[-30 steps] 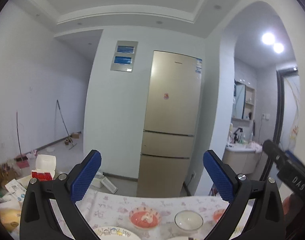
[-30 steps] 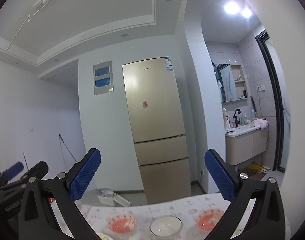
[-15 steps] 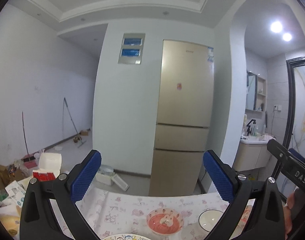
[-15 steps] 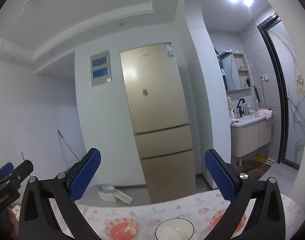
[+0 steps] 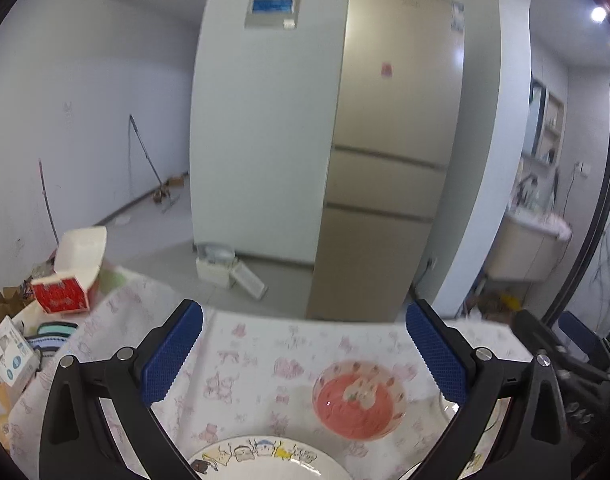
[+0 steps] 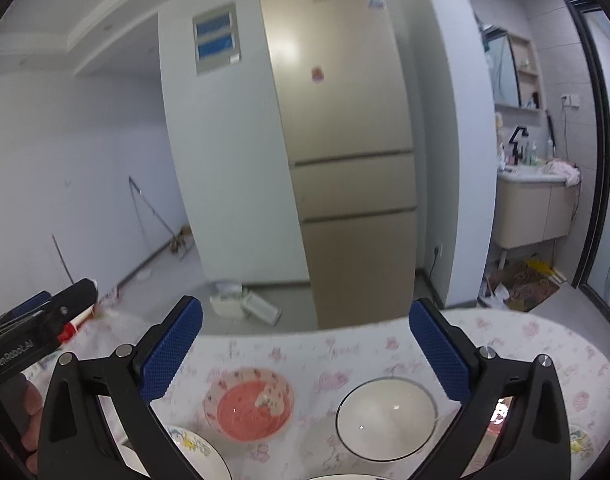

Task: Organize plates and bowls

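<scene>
We see a pink bowl [image 5: 360,399] with a small rabbit figure inside, standing on a table [image 5: 257,360] covered with a white cloth with pink prints. In the left wrist view this bowl lies low between the two blue fingers of the left gripper [image 5: 303,354], nearer to the right finger, and nothing touches it. Just below it, at the lower edge, is the rim of a cartoon plate [image 5: 261,454]. The left gripper stands wide open and holds nothing.

In the right wrist view the same pink bowl [image 6: 249,404] sits beside a white bowl [image 6: 387,418]; the two are near but apart. Both lie between the fingers of the right gripper [image 6: 305,354], which is also wide open and empty. The white bowl is closer to its right finger. Behind that finger we see a part of another pink bowl [image 6: 499,416], mostly hidden. The cartoon plate [image 6: 197,452] shows at the lower left.

Only the left wrist view shows the red and white box [image 5: 69,280] and the packets [image 5: 13,352] at the left end of the table. Only the right wrist view shows the white bowl whole. Each view catches the other gripper at its side, and in the right wrist view a hand [image 6: 25,412] is holding it.

Behind the table stand a golden fridge [image 5: 389,152] and a washbasin cabinet [image 6: 533,208].
</scene>
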The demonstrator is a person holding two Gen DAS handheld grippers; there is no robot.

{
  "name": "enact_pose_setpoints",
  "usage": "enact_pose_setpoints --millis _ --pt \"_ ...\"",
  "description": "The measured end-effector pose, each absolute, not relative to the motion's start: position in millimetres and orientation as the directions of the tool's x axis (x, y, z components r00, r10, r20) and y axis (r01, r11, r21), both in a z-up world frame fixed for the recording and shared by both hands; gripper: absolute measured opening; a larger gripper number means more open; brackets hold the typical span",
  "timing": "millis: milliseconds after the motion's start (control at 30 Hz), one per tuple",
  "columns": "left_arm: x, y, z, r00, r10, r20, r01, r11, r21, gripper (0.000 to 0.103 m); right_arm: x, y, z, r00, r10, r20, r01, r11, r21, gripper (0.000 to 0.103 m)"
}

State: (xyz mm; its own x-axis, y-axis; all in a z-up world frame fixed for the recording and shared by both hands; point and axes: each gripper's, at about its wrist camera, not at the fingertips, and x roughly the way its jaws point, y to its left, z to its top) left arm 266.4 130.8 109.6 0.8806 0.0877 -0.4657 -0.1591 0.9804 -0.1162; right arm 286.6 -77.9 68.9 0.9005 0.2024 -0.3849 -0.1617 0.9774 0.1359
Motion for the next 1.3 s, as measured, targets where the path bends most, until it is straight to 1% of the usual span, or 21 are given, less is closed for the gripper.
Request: enact_pose_setpoints --millis 67,100,167,233,267,300,333,400,433,500,567,700,733,767,800,833,967,1100,1133,1200,1300 --pt "275.8 126.5 98.3 0.864 0.093 -0.495 -0.162 0.982 -0.098 0.103 299.8 -70.0 53.1 0.887 0.17 -0.43 -0.141 0.985 0.099 0.096" --pt "281.4 124.5 93.8 0.857 0.09 -0.508 -0.158 0.983 -0.093 0.102 305.4 -68.9 46.7 0.872 0.176 -0.457 -0.147 0.984 0.1 0.093" --pt "292.7 122.8 82.0 0.835 0.071 -0.546 -0.142 0.986 -0.089 0.094 318.1 -68.5 33.8 0.83 0.216 -0.514 -0.167 0.976 0.141 0.091" --pt "304.4 124.4 67.9 0.8 0.037 -0.599 -0.126 0.986 -0.108 0.07 328.7 -70.8 23.4 0.786 0.259 -0.561 -0.183 0.965 0.188 0.086" --pt "311.7 127.4 58.3 0.772 0.0 -0.636 -0.115 0.984 -0.14 0.065 332.6 -71.6 18.8 0.765 0.28 -0.58 -0.193 0.959 0.209 0.085" --pt "317.0 128.5 54.1 0.755 -0.023 -0.655 -0.111 0.981 -0.162 0.057 337.0 -72.4 13.2 0.739 0.3 -0.604 -0.198 0.953 0.231 0.084" --pt "322.8 131.6 46.0 0.733 -0.051 -0.678 -0.11 0.975 -0.192 0.055 340.7 -72.3 7.6 0.71 0.316 -0.629 -0.204 0.948 0.245 0.078" --pt "332.8 135.7 31.9 0.694 -0.071 -0.716 -0.119 0.97 -0.212 0.054 348.6 -71.1 -3.9 0.646 0.36 -0.673 -0.228 0.933 0.28 0.072" --pt "336.3 135.7 26.4 0.682 -0.069 -0.728 -0.121 0.971 -0.206 0.049 351.9 -70.9 -11.1 0.617 0.388 -0.685 -0.239 0.922 0.306 0.07" --pt "342.3 136.3 13.3 0.652 -0.06 -0.756 -0.132 0.973 -0.192 0.044 358.2 -69.8 -23.1 0.57 0.407 -0.714 -0.232 0.913 0.336 0.067" --pt "347.7 137.1 2.6 0.628 -0.087 -0.774 -0.131 0.968 -0.215 0.044 362.6 -69.5 -34.4 0.528 0.406 -0.746 -0.212 0.914 0.347 0.063" --pt "357.3 138.8 -19.8 0.572 -0.106 -0.813 -0.147 0.963 -0.228 0.043 370.7 -66.3 -52.3 0.478 0.408 -0.778 -0.189 0.912 0.363 0.05" --pt "360.1 139.6 -23.9 0.559 -0.109 -0.822 -0.152 0.961 -0.23 0.038 372.3 -65.2 -56.7 0.464 0.415 -0.782 -0.183 0.909 0.374 0.046" --pt "362.2 140.3 -30.0 0.541 -0.123 -0.832 -0.158 0.957 -0.245 0.036 373.6 -64.0 -60.0 0.453 0.423 -0.785 -0.181 0.906 0.383 0.043" --pt "363.6 140.7 -35.9 0.524 -0.145 -0.839 -0.164 0.95 -0.266 0.036 375.4 -60.6 -63.3 0.441 0.43 -0.788 -0.189 0.903 0.387 0.035" --pt "366.0 142.3 -38.5 0.519 -0.158 -0.84 -0.163 0.946 -0.278 0.036 376.9 -55.7 -66.3 0.428 0.431 -0.794 -0.2 0.903 0.381 0.032" --pt "371.8 137.3 -51.2 0.492 -0.177 -0.853 -0.151 0.947 -0.283 0.036 380.0 -46.9 -77.8 0.407 0.405 -0.819 -0.205 0.914 0.35 0.031" --pt "374.9 133.1 -59.4 0.463 -0.176 -0.869 -0.15 0.95 -0.273 0.032 381.3 -42.9 -84.1 0.394 0.4 -0.828 -0.204 0.916 0.346 0.03" --pt "376.2 133.7 -61.2 0.457 -0.174 -0.872 -0.152 0.951 -0.269 0.026 381.5 -42.1 -85.4 0.394 0.398 -0.828 -0.204 0.917 0.344 0.029" --pt "378.6 133.6 -67.8 0.443 -0.178 -0.879 -0.158 0.949 -0.272 0.021 381.9 -39.9 -88.3 0.391 0.394 -0.832 -0.204 0.918 0.34 0.029" --pt "381.2 128.7 -76.8 0.419 -0.183 -0.889 -0.148 0.953 -0.266 0.017 382.9 -36.2 -95.1 0.379 0.393 -0.838 -0.209 0.918 0.336 0.029"
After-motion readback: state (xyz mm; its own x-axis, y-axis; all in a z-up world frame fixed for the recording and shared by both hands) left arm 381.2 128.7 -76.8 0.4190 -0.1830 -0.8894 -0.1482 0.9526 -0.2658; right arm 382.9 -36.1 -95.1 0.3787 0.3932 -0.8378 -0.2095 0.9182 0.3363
